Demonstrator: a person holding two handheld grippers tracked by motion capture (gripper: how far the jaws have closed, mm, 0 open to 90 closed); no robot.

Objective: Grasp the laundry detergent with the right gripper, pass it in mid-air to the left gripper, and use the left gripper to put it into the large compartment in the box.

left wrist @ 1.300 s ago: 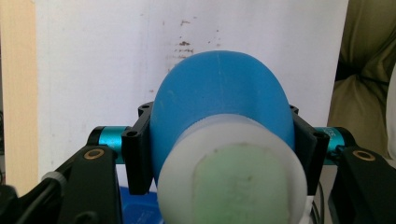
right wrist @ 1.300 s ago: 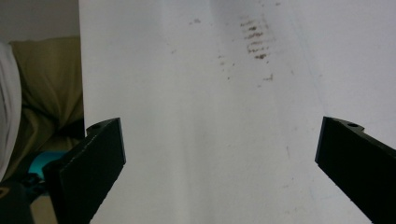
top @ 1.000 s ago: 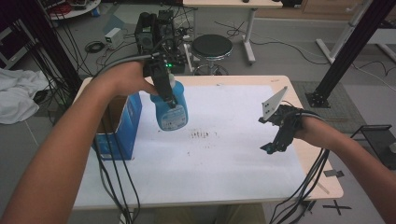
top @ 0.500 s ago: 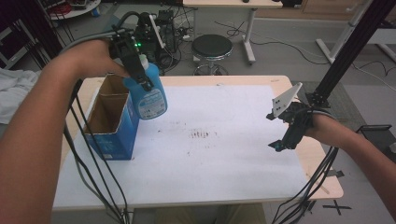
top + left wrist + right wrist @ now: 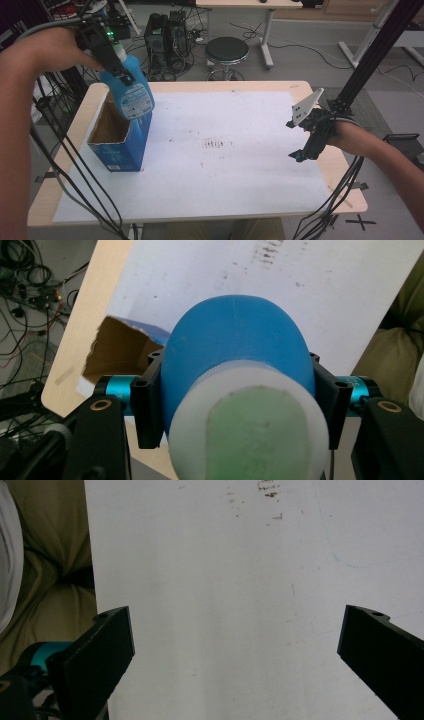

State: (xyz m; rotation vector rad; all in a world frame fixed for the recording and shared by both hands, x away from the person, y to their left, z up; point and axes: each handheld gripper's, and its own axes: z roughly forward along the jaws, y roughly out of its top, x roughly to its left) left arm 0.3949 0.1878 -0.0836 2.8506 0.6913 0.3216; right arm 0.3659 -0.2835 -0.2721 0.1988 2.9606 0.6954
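Bottle [image 5: 129, 85] is hanging clamped in the left claw [image 5: 114, 59], long axis tilted, white cap [image 5: 248, 426] up toward the claw, base aiming down over the open box [image 5: 117, 141] beneath. Right claw [image 5: 306, 148] is hovering released above the desk's white sheet [image 5: 235, 165], well apart.

I am working in a lab or robotics workroom. My light wooden bench [image 5: 320, 205] is covered with a stained white paper sheet [image 5: 240, 165] and stands on a grey floor. Behind it sit black computer towers [image 5: 167, 32] amid tangled black cables [image 5: 250, 32], a round black stool [image 5: 227, 50], another desk on white legs [image 5: 267, 30] and a black metal frame post [image 5: 377, 47].
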